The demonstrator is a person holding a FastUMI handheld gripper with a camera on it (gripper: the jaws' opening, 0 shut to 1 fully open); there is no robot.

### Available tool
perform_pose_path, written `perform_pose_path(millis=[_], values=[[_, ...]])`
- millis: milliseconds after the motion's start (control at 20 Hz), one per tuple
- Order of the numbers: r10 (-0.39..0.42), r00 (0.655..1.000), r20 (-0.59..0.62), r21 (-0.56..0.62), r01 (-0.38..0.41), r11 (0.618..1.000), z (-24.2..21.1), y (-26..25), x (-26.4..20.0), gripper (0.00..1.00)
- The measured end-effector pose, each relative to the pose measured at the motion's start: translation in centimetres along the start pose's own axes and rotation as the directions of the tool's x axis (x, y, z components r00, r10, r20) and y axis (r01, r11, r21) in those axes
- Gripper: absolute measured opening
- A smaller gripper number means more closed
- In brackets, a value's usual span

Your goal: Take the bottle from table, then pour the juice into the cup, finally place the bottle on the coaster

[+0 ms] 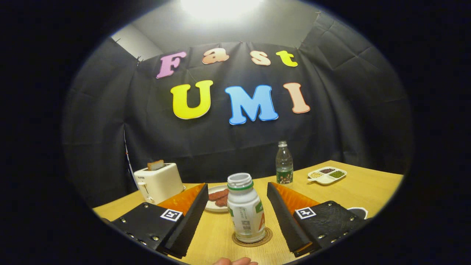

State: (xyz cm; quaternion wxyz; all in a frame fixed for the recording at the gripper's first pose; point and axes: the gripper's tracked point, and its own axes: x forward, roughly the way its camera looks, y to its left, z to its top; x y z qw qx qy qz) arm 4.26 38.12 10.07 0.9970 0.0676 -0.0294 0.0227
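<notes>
A white juice bottle (245,209) with a green neck band and no cap stands upright on a round brown coaster (252,238). It sits between my two black fingers, with a clear gap on each side. My gripper (236,193) is open; the left finger (191,217) and the right finger (285,217) do not touch the bottle. A dark cup with a white rim (358,211) peeks out just behind the right finger's body.
On the wooden table (368,184) beyond the fingers stand a white toaster (159,182) holding a slice of bread, a plate of reddish food (218,198), a clear water bottle (284,163) and a white divided dish (327,175). A fingertip (235,261) shows at the near edge.
</notes>
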Motion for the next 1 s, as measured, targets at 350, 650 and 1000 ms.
perform_pose_path(millis=[350, 650, 1000], values=[[0.049, 0.992, 0.116, -0.033, -0.046, 0.998, 9.1, 0.8, -3.9, 0.96], [0.092, 0.981, 0.171, -0.015, -0.091, 0.996, 11.7, -3.4, -6.1, 0.96], [-0.027, 0.971, 0.236, -0.156, 0.066, 0.986, 11.2, -20.7, -6.8, 0.96]])
